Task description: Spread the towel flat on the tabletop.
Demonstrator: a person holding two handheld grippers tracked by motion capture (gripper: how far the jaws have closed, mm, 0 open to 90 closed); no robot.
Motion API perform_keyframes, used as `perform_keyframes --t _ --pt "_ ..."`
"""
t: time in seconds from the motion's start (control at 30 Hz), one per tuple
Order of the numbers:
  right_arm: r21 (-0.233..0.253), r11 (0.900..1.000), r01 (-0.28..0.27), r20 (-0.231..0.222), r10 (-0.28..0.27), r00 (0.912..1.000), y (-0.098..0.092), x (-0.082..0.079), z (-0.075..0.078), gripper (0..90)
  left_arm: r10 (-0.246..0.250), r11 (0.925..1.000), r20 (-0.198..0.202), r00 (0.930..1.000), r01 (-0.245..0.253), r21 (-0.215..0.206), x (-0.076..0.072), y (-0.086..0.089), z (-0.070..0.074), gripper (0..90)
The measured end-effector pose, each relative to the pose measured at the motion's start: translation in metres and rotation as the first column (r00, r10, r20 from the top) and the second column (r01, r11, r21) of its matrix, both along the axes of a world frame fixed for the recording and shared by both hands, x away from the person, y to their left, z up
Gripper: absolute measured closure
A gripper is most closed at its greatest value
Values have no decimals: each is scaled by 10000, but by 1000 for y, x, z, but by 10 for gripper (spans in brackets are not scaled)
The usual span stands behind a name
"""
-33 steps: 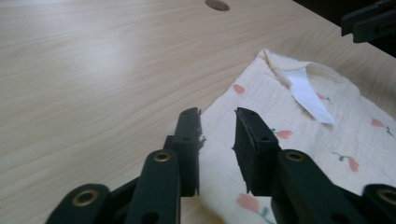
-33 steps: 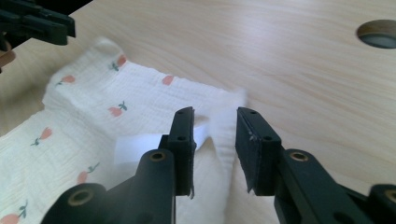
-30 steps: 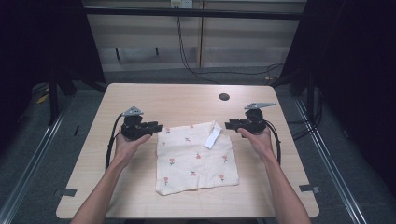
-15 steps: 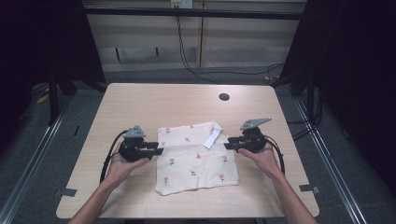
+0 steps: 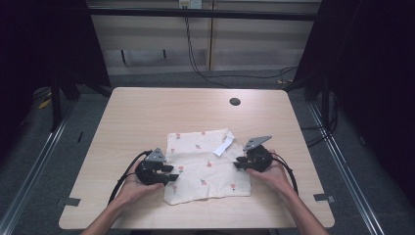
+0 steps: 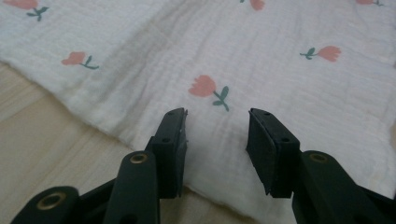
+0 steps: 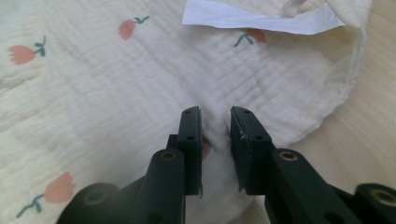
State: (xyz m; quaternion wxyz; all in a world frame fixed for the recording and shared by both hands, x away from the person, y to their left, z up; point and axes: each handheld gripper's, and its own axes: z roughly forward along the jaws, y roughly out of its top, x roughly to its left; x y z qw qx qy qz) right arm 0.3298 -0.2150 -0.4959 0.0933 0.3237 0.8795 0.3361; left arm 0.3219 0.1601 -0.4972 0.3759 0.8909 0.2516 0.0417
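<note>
High view: I see the cloth [image 5: 208, 166] flat on the surface [image 5: 147, 117], left gripper [image 5: 169, 172] at its left edge, right gripper [image 5: 240, 161] at its right edge.

Left gripper view: fingers [image 6: 170, 140] released, straddling the hem.

Right gripper view: fingers [image 7: 190, 144] clenched on a cloth fold, label [image 7: 261, 19] beyond.

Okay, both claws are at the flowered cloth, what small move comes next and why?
Probably close the left claw on the white tulip-print muslin cloth. Its jaws stand open over the cloth's near left edge, holding nothing, while the right claw is nearly shut with a fold of cloth between its jaws.
</note>
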Motion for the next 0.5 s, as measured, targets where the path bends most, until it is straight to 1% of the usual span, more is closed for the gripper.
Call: perform_keyframes --t 0.03,0.07,0.1,0.17,0.2,0.23,0.27,0.33,0.37,0.4,0.43,0.5 --pt "151 9999 43 -97 -42 9999 -3 -3 0 770 33 10000 -18 10000 -33 -26 0 -1 0 570" --pt "249 9997 23 -150 -19 9999 -6 -5 -1 792 14 10000 47 10000 -14 29 0 -1 0 570" --pt "180 9998 59 -173 -56 9998 -8 -7 0 798 15 10000 105 9999 -15 15 -1 -2 -1 570" --pt "257 9997 35 -285 -27 9996 -11 -14 0 796 -36 9999 180 9998 33 128 -2 -4 0 566" --pt "290 9996 33 -298 -24 9996 -11 -17 0 795 -75 10000 275 9996 73 51 -2 -5 -1 566" --pt "200 9998 -5 -345 12 9994 -12 -22 1 794 -132 9999 322 9994 129 103 -3 -5 -1 566" --pt "295 9995 -94 -298 103 9995 -14 -31 1 785 -196 9998 301 9994 192 114 -2 -4 -1 567" --pt "338 9994 -62 -345 73 9994 -15 -33 1 784 -193 9998 245 9995 192 36 -4 -2 -1 566" --pt "411 9991 -69 -424 87 9991 -16 -38 1 778 -270 9996 253 9993 270 -16 -5 -1 -2 566" --pt "344 9994 -66 -348 78 9994 -17 -41 1 761 -341 9994 248 9991 341 24 -8 0 -1 566" --pt "452 9989 -85 -374 102 9992 -18 -44 1 760 -412 9991 344 9986 409 101 -11 2 -1 565" --pt "394 9991 -146 -398 161 9991 -19 -48 1 731 -510 9987 180 9985 508 77 -17 5 0 565"
